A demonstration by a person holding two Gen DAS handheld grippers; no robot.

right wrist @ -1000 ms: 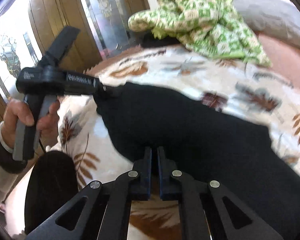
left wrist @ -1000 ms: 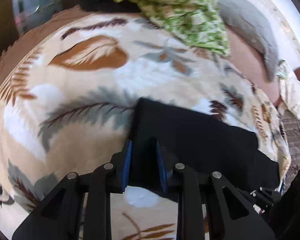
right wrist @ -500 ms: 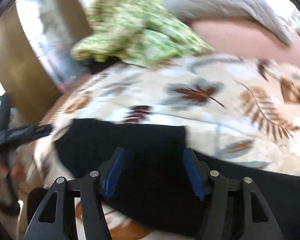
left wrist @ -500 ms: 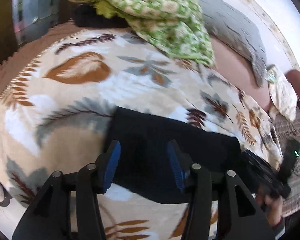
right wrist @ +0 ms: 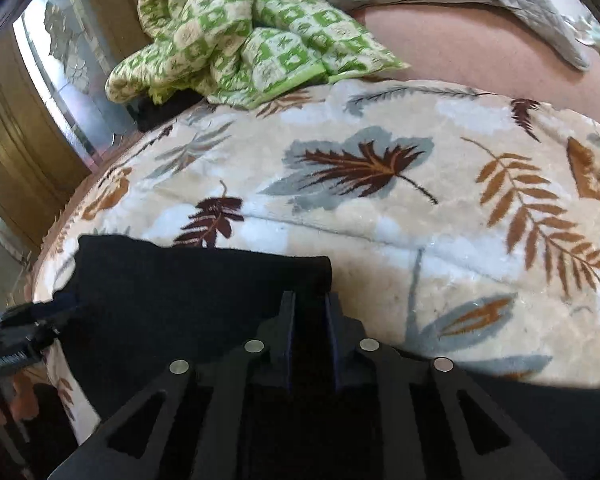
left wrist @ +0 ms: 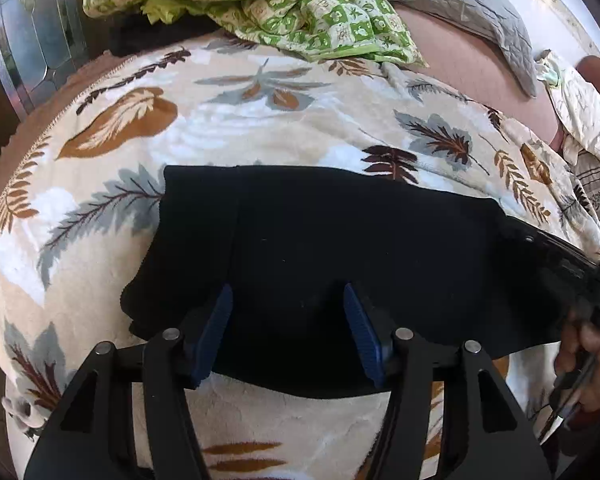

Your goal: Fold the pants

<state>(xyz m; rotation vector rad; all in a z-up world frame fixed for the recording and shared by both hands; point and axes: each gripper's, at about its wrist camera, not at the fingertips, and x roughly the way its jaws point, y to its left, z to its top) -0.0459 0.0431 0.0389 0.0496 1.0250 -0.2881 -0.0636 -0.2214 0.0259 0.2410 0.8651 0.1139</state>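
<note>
The black pants (left wrist: 332, 248) lie folded across a leaf-patterned blanket (left wrist: 228, 128). My left gripper (left wrist: 286, 320) is open, its blue pads spread over the near edge of the pants with nothing between them. In the right wrist view the pants (right wrist: 172, 300) fill the lower left. My right gripper (right wrist: 310, 312) has its fingers close together on the right end of the pants, gripping the cloth. The right gripper also shows at the right edge of the left wrist view (left wrist: 556, 264), with the hand that holds it.
A green checked cloth (left wrist: 284, 4) is bunched at the far side of the bed, with a grey quilted pillow (left wrist: 472, 4) behind it. A wooden door with glass panes (right wrist: 48, 80) stands to the left. The blanket (right wrist: 440, 208) lies beyond the pants.
My left gripper has let go of the pants and opened wide. My right gripper opened, moved to the right end of the pants and closed on it.
</note>
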